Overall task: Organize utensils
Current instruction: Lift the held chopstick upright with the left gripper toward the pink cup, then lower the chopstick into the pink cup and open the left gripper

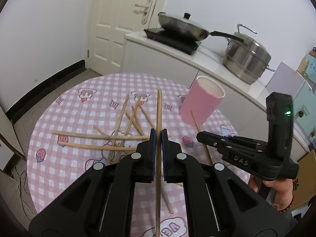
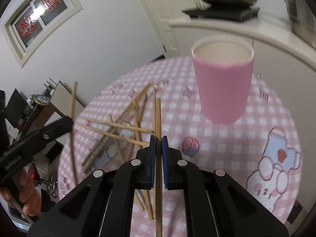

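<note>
Chopsticks (image 1: 126, 136) lay scattered ahead of both grippers; left gripper (image 1: 159, 133) and right gripper (image 2: 158, 140) each pinched 1 chopstick, pink cup (image 2: 223, 83) seemingly empty beyond.

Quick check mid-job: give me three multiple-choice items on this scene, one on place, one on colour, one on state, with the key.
1. Where do the loose chopsticks lie?
A. In the cup
B. On the checked tablecloth
C. On the counter

2. What colour is the cup?
A. Pink
B. Green
C. Black

3. What does the left gripper hold?
A. Nothing
B. The cup
C. One chopstick

Key: 1 B, they are scattered left of the cup; 2 A, its outer wall is pink; 3 C, its fingers are shut on one stick, as is the right gripper on its chopstick.
</note>
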Tool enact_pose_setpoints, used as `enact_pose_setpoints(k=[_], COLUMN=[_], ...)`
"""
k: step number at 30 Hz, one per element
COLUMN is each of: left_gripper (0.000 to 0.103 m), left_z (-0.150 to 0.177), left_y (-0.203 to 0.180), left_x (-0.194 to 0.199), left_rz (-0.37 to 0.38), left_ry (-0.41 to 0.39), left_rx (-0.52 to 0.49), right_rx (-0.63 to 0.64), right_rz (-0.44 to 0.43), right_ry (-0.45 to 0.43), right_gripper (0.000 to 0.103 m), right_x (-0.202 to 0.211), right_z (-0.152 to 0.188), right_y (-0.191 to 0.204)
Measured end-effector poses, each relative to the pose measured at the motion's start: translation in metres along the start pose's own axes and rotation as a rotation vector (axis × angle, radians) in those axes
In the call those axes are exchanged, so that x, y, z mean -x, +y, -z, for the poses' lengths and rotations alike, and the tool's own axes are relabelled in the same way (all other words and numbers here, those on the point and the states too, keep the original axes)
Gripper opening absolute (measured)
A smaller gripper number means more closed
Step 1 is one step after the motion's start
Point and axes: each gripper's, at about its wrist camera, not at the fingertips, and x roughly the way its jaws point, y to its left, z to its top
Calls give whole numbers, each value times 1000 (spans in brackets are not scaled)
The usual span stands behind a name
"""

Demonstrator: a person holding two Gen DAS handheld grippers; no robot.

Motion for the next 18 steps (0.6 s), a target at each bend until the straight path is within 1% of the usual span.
enact_pose_setpoints(k=[4, 8, 12, 15, 18], left_gripper=[6, 6, 6, 6, 6], left_z=[-15, -33, -56, -73, -90], left_y=[-15, -36, -53, -65, -77], left_x=[10, 23, 34, 41, 47], left_rz=[24, 52, 64, 72, 81], left_ry=[-40, -98, -156, -195, -238], left_rx=[-24, -65, -98, -118, -133], right_rx=[52, 101, 144, 184, 210], right_rz=[-35, -30, -7, 31, 62], right_ry=[-85, -154, -216, -274, -318], right_gripper=[5, 5, 5, 5, 5], right_x=[29, 50, 69, 89, 100], right_z=[-15, -31, -50, -64, -75], right_y=[15, 25, 29, 28, 26])
